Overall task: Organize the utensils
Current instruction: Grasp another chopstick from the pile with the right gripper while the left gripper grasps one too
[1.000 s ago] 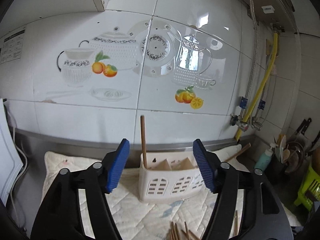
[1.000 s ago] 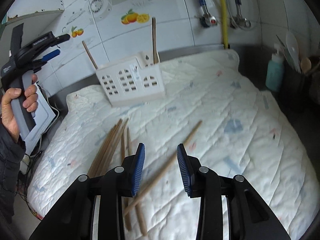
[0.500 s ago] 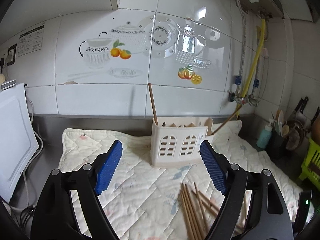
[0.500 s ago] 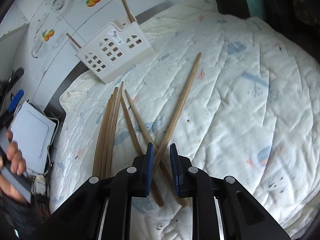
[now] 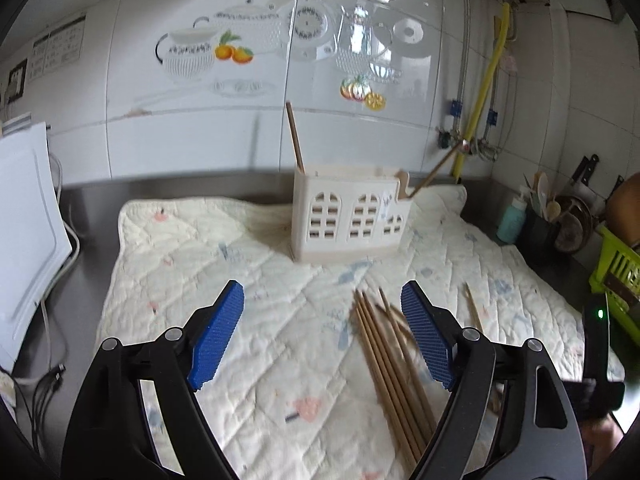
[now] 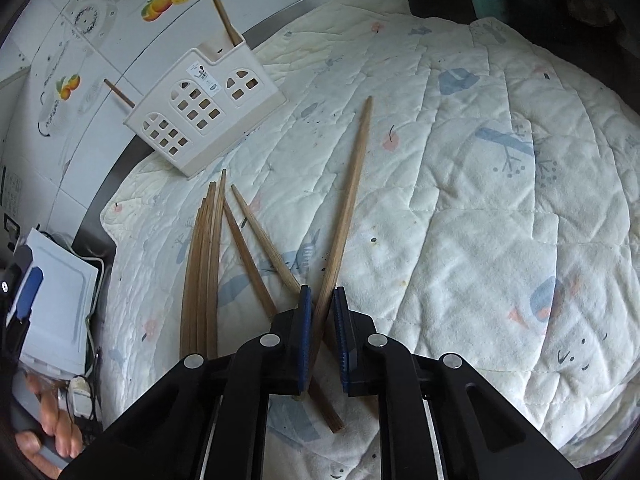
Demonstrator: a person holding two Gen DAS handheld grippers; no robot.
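A white plastic utensil holder [image 5: 348, 216] [image 6: 204, 108] stands on the quilted mat [image 5: 240, 280], with one chopstick [image 5: 295, 138] upright in it and another [image 5: 434, 172] leaning out to the right. A bundle of wooden chopsticks [image 5: 384, 368] [image 6: 204, 272] lies on the mat, with two loose ones [image 6: 256, 248] beside it. My right gripper [image 6: 320, 300] is shut on the near end of a long chopstick [image 6: 352, 192] that points toward the holder. Above the mat my left gripper [image 5: 322, 332] is open and holds nothing, its right pad over the bundle.
A white board [image 5: 24, 220] and cables are off the mat's left edge. To the right stand a teal bottle [image 5: 512, 220], a dark cup of utensils [image 5: 544, 232] and a green basket [image 5: 616, 264]. The tiled wall with pipes and a yellow hose [image 5: 484, 92] is behind.
The right gripper dropped toward the mat, rolled, and closed on the long chopstick. The left gripper drew back from the holder, sank lower and opened a little wider.
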